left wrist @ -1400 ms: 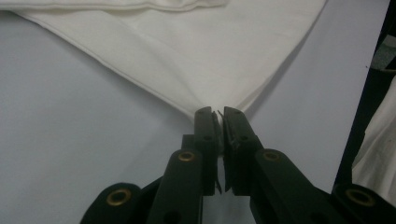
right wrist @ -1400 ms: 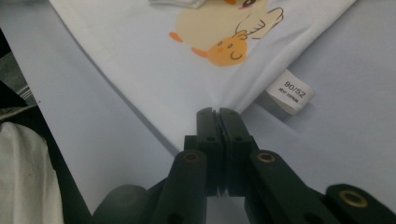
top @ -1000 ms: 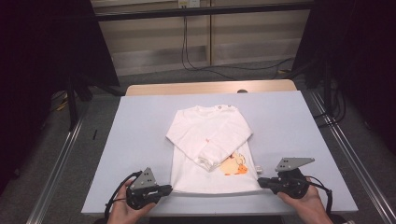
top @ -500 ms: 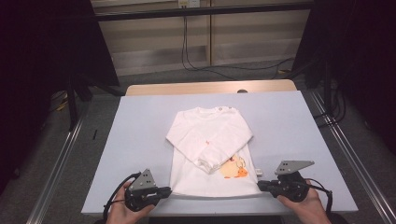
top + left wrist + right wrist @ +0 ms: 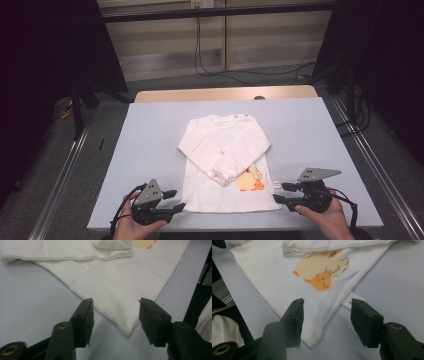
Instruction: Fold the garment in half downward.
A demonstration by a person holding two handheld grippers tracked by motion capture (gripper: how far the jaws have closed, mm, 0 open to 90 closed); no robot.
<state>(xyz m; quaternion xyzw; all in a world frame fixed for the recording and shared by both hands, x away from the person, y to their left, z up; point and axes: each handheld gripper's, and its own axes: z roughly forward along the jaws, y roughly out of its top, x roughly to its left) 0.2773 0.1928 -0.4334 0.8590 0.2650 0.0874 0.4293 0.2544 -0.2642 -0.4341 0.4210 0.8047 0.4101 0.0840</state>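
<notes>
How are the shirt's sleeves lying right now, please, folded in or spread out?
Folded in: both sleeves cross over the front of the shirt, covering part of its print.

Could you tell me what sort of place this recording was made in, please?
Probably a lab or recording workstation, not a home: a bare pale-blue table holds a single white shirt, metal rails flank it, and cables hang down the back wall.
</notes>
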